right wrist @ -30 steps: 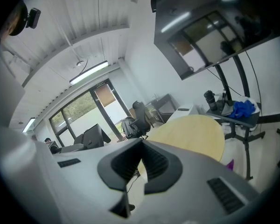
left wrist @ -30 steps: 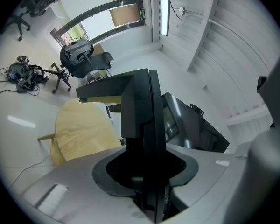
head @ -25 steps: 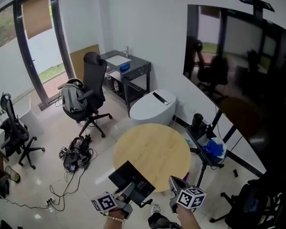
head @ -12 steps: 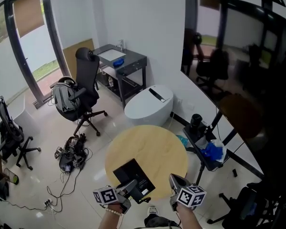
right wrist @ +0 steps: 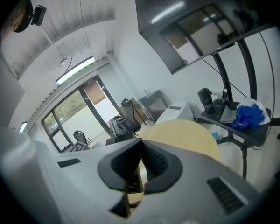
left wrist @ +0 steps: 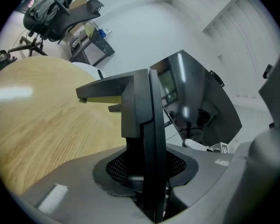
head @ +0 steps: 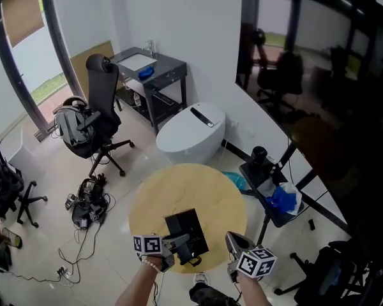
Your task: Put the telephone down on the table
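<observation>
The telephone (head: 186, 233), a flat black slab, hangs over the near edge of the round wooden table (head: 198, 187). My left gripper (head: 177, 246) is shut on its near end. In the left gripper view the telephone (left wrist: 144, 120) stands edge-on between the jaws, with the table top (left wrist: 42, 111) below and to the left. My right gripper (head: 235, 241) is at the table's near right rim, shut with nothing in it. In the right gripper view the right gripper (right wrist: 137, 164) has its jaws together, and the table (right wrist: 182, 129) lies ahead.
A white rounded unit (head: 190, 132) stands beyond the table. A black office chair (head: 96, 116) with a backpack is at the left, with a dark desk (head: 150, 75) behind. A stand with a blue cloth (head: 277, 199) is at the right. Cables (head: 86, 203) lie on the floor.
My left gripper has carried the telephone forward and lower, from beside the table's near left edge to over its near part. The right gripper has shifted only slightly.
</observation>
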Available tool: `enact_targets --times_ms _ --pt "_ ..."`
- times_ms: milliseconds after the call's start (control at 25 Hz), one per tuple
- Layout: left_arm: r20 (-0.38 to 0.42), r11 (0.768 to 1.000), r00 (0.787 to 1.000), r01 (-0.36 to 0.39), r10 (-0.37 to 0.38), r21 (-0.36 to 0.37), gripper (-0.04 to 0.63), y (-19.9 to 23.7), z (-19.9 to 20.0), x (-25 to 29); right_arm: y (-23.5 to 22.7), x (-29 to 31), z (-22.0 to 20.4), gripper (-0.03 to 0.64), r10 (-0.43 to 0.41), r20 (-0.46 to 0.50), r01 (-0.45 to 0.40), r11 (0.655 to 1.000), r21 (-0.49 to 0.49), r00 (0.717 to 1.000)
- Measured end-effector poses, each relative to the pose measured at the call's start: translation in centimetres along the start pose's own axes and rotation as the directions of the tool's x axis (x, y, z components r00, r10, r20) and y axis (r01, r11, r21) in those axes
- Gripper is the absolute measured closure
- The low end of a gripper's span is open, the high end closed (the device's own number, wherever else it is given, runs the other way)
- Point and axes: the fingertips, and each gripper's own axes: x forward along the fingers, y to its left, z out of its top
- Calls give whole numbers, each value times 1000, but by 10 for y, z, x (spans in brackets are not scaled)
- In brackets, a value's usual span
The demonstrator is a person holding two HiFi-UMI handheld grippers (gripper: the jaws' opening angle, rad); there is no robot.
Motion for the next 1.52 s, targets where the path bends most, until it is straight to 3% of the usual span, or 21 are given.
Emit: enact_targets --times_ms 240,480,800,1080,1320,1520 --pt "-64 999 998 -5 2 -42 422 40 3 24 -18 -3 -6 614 -38 -16 38 999 21 999" --pt "-163 999 986 -38 33 -29 422 65 -1 40 -24 0 -13 614 -59 -33 60 998 32 998" --pt "-239 999 971 -34 27 -26 422 83 -12 55 -30 -2 -14 614 -86 -32 87 995 45 996" --pt "-281 999 959 -19 28 37 422 91 -19 59 -40 -10 -23 614 -110 -43 112 992 57 993" --pt "-289 999 957 -3 12 34 422 95 -19 57 -42 -10 -22 614 -116 -42 118 991 58 992" --pt "-288 998 957 -25 41 59 414 98 -19 56 -40 -9 -21 614 -109 -42 112 992 59 993"
